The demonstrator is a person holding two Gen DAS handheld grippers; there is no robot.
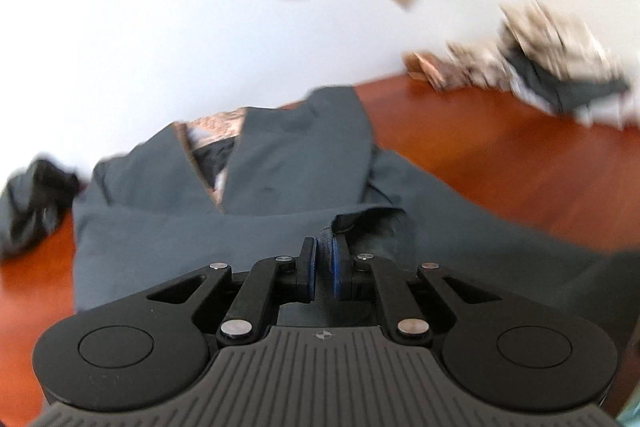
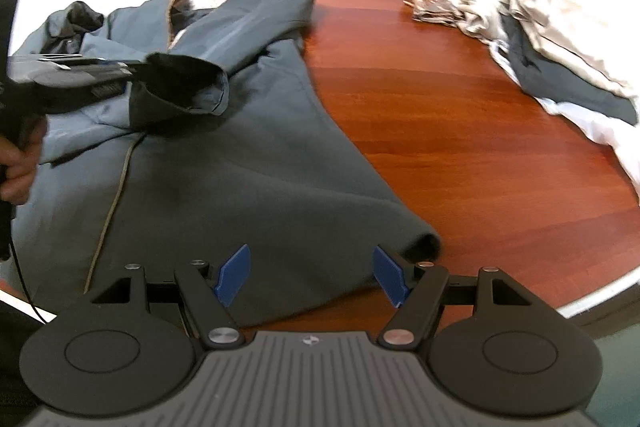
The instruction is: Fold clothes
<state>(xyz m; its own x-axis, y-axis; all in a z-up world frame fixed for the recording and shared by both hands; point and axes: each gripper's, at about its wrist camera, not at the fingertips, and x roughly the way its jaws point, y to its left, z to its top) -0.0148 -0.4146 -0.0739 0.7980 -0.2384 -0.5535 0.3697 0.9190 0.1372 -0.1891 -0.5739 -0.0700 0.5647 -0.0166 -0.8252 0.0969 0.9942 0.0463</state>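
Left gripper (image 1: 323, 263) clamped on grey jacket's cuff (image 1: 360, 223), right gripper (image 2: 311, 273) spread over hem, one blurred clothes heap (image 2: 560, 59) at 2 o'clock on surface (image 2: 440, 107).

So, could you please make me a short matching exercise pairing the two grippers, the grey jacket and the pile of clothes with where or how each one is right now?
Things:
1. left gripper
2. right gripper
3. grey jacket
4. pile of clothes

States:
A. heaped at the far right of the table
B. open, empty, over the jacket's near hem
C. spread across the table
D. shut on the jacket's sleeve cuff

Pairs: 1-D, 2-B, 3-C, 4-A
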